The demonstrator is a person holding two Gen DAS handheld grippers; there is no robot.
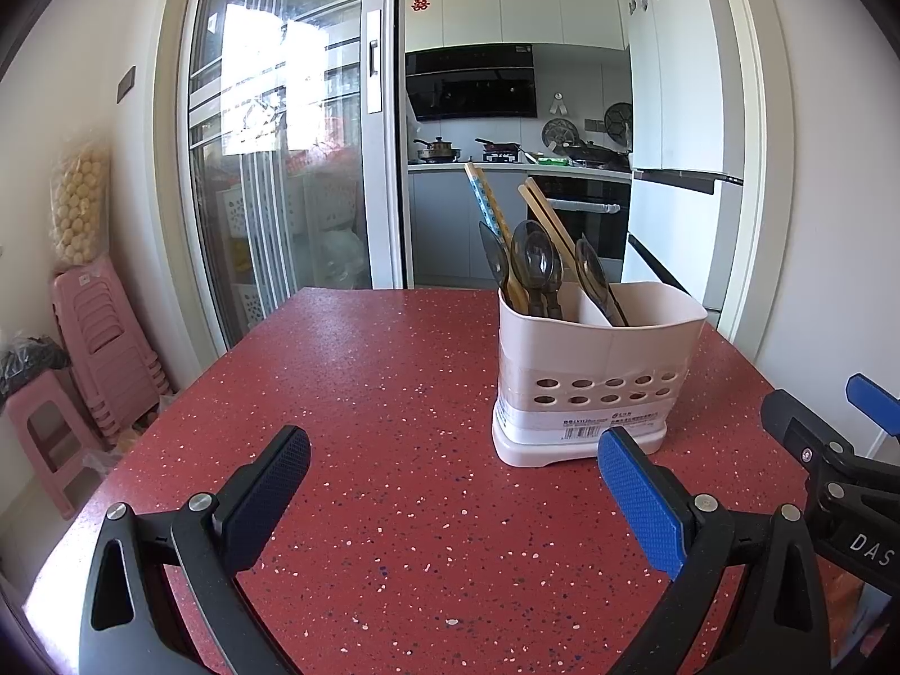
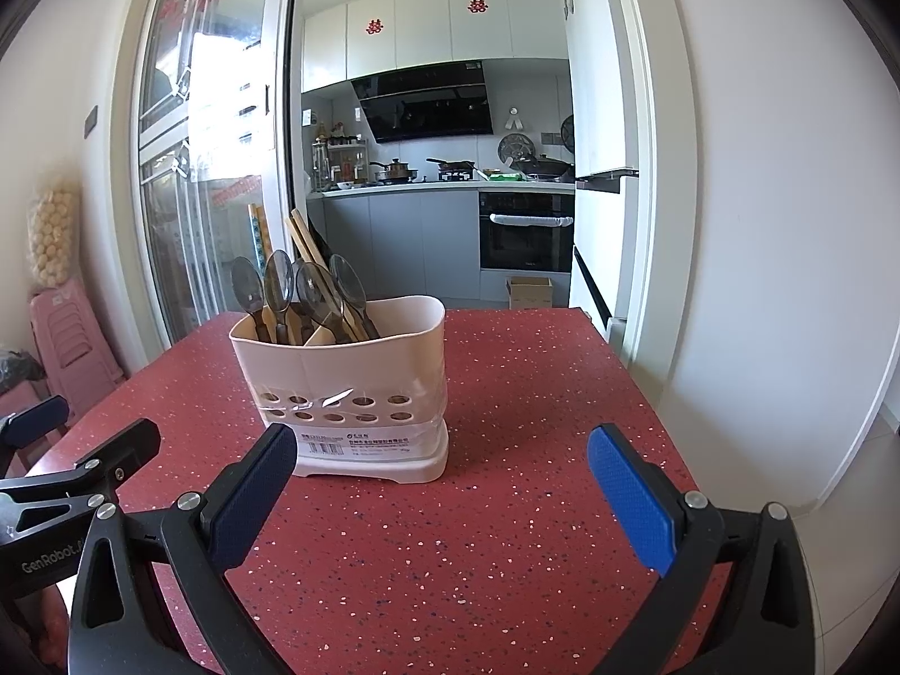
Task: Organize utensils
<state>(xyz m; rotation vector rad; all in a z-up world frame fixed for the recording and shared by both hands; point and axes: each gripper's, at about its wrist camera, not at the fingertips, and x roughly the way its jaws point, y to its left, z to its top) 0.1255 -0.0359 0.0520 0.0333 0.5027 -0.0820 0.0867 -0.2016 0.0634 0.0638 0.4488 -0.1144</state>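
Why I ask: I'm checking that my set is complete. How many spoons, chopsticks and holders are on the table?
Spoons: 4
Chopsticks: 4 (2 patterned, 2 plain)
Holder: 1
Total: 9

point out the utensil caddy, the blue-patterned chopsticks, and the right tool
utensil caddy (image 1: 585, 360): left wrist view, front wall above the holes.
blue-patterned chopsticks (image 1: 482, 197): left wrist view, upper shaft sticking out of the caddy.
right tool (image 2: 441, 498): right wrist view, midway between its open fingertips, over the table.
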